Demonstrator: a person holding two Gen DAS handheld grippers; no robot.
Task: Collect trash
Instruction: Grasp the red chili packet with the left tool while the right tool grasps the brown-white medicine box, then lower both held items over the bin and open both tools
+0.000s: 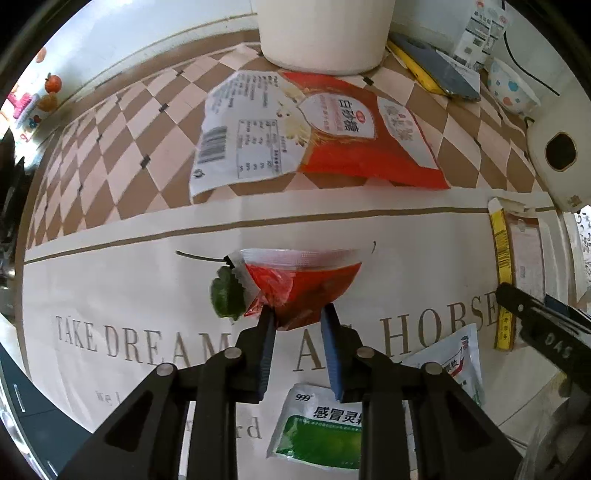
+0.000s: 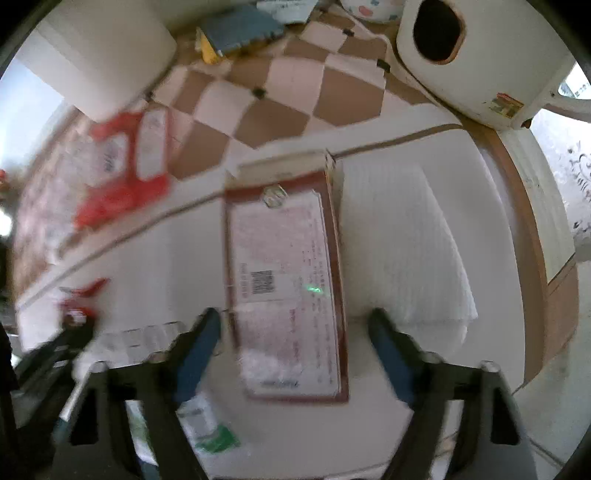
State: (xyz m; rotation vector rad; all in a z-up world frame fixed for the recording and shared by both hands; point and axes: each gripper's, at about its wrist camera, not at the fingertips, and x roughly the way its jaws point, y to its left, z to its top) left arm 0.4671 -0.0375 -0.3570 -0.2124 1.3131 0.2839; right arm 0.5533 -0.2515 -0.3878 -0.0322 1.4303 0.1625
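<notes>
My left gripper [image 1: 298,314] is shut on a crumpled red sachet [image 1: 303,282] and holds it above the tablecloth; a green leaf with a stem [image 1: 226,298] lies just left of it. A large red and white sugar bag [image 1: 306,129] lies flat beyond, in front of a white bin [image 1: 325,33]. Green and white medicine sachets [image 1: 321,428] lie below my left fingers. My right gripper [image 2: 295,321] is open above a flat red-bordered box [image 2: 288,280], its fingers to either side. The right view is blurred.
A white appliance with a dark opening [image 1: 557,155] stands at the right. A spotted bowl [image 1: 511,88], a yellow-edged notebook [image 1: 432,68] and a white packet [image 1: 480,33] sit at the back. A folded white tissue [image 2: 402,243] lies right of the box.
</notes>
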